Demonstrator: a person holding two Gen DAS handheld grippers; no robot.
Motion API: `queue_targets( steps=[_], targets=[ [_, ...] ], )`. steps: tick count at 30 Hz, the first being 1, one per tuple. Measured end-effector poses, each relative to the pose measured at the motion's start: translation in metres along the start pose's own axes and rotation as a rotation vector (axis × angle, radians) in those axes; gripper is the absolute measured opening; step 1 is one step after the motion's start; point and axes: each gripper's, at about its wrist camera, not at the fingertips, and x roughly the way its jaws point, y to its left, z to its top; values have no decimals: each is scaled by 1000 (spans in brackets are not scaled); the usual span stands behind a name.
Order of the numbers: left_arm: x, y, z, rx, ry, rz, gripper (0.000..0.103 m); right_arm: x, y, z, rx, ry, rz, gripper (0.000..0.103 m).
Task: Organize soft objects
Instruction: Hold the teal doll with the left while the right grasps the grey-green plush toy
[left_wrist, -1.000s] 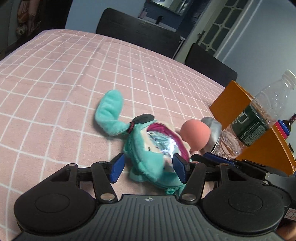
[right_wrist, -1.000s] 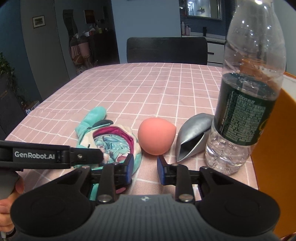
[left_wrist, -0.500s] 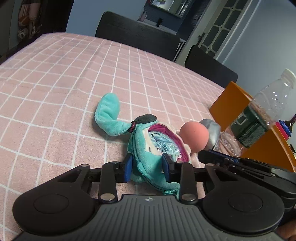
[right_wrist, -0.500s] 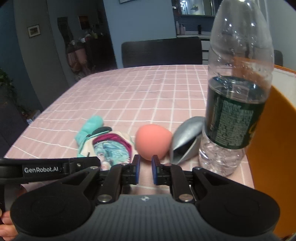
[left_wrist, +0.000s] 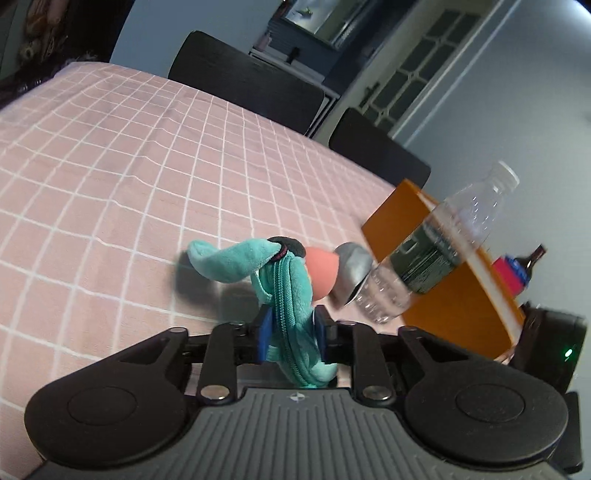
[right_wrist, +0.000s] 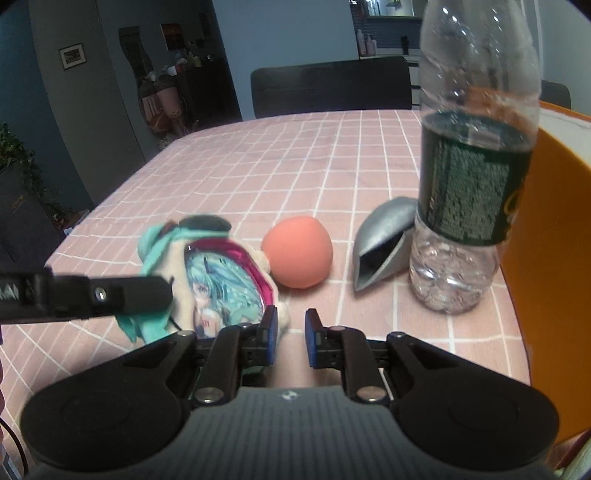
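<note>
A teal plush pouch (left_wrist: 286, 291) with a printed anime face is pinched between the pads of my left gripper (left_wrist: 291, 330) and lifted on edge, zipper toward the camera. In the right wrist view the pouch (right_wrist: 218, 284) shows its face, with the left gripper's finger across it. A soft pink ball (right_wrist: 297, 257) lies on the pink checked tablecloth (right_wrist: 295, 166) just behind it; it also shows in the left wrist view (left_wrist: 323, 271). My right gripper (right_wrist: 290, 336) hovers low in front of the ball, jaws a narrow gap apart and empty.
A silver scoop-shaped object (right_wrist: 386, 242) lies right of the ball. A clear water bottle (right_wrist: 472, 166) with a dark green label stands beside it. An orange box (right_wrist: 554, 258) walls the right side. Black chairs (left_wrist: 247, 81) stand at the table's far edge.
My left gripper closed on the teal pouch and raised and turned it on edge. My right gripper narrowed, then opened slightly, staying in front of the ball.
</note>
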Motion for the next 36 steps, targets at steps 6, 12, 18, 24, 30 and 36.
queue_targets(
  steps=[6,12,18,24,30,36],
  targets=[
    [11,-7,-4,-16,-16,17,36,1,-6,-8,9,29,-2,14],
    [33,-2,-11,-26,39,105,44,-3,-6,-12,-1,17,1,13],
    [38,-2,-15,-21,7,114,41,-1,0,-14,-43,9,-16,11],
    [17,-27,-18,94,-79,148,22,-24,-3,-19,-40,-29,7,23],
    [-7,-46,-29,202,-78,130,22,-82,-3,-42,-105,-141,-92,47],
    [-25,-53,-44,228,-68,125,22,-131,-22,-75,-81,-195,-270,65]
  ],
)
